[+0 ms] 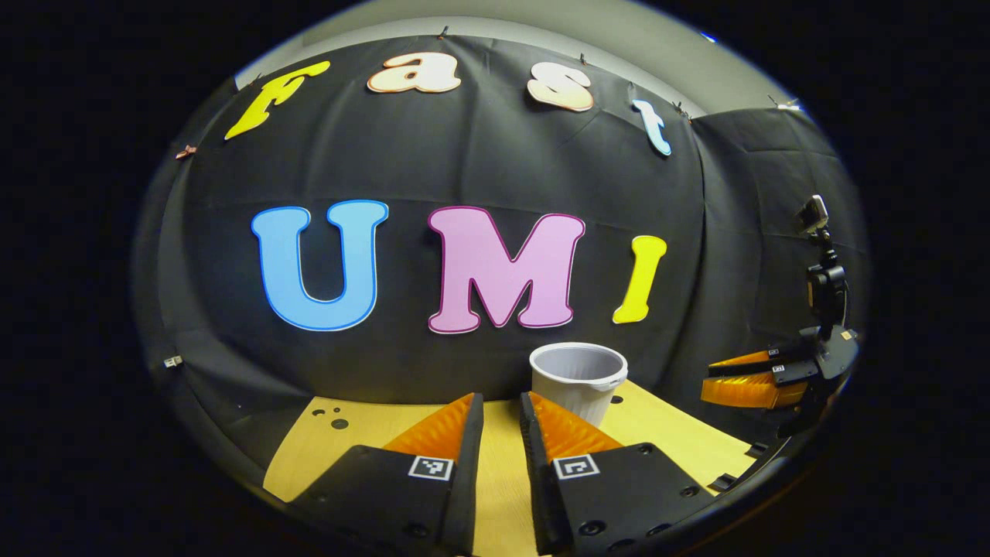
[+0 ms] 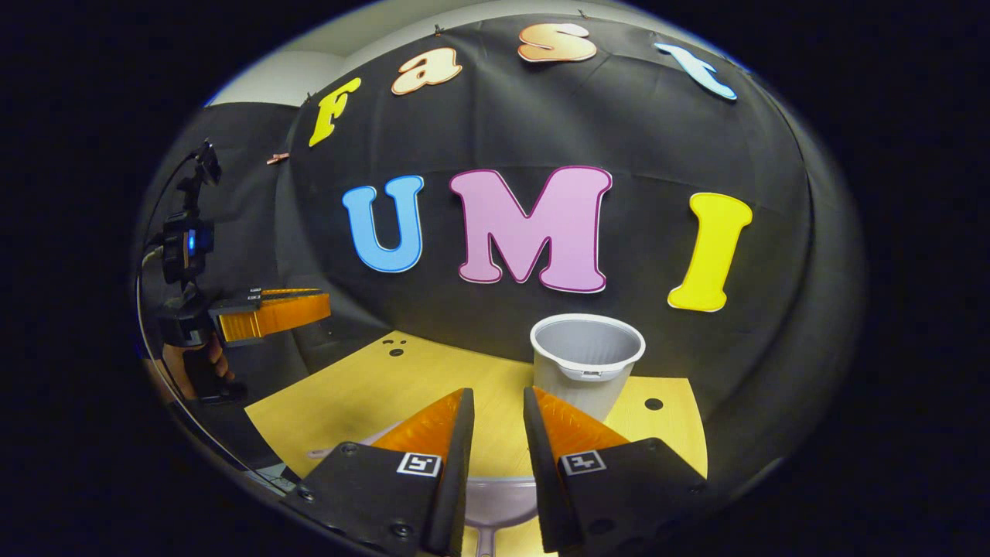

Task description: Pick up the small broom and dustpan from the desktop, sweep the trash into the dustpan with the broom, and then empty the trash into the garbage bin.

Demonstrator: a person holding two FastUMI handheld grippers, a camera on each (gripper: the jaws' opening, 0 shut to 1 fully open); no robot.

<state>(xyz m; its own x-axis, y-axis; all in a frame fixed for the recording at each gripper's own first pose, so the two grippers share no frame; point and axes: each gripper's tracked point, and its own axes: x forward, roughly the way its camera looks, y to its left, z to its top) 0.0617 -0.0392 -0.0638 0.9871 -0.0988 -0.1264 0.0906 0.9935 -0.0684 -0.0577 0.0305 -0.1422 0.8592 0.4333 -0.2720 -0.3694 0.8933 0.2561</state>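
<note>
Left gripper point(image 1: 501, 410) hovers above desktop point(image 1: 363, 437), fingers slightly parted, nothing between them. Right gripper point(image 2: 499, 406) likewise narrowly parted, holding nothing. Garbage bin point(image 2: 586, 360) stands upright near desktop's far edge, just ahead of both. Pale dustpan point(image 2: 499, 499) lies on desktop under right gripper's fingers; broom not identifiable

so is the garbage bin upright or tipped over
Upright: the garbage bin stands on the wooden desktop with its open mouth facing up, and what shows of its inside looks empty.

Left gripper point(image 1: 501, 410) black housing, square coded markers, screws, ribbed fingers point(image 1: 441, 433)
</note>
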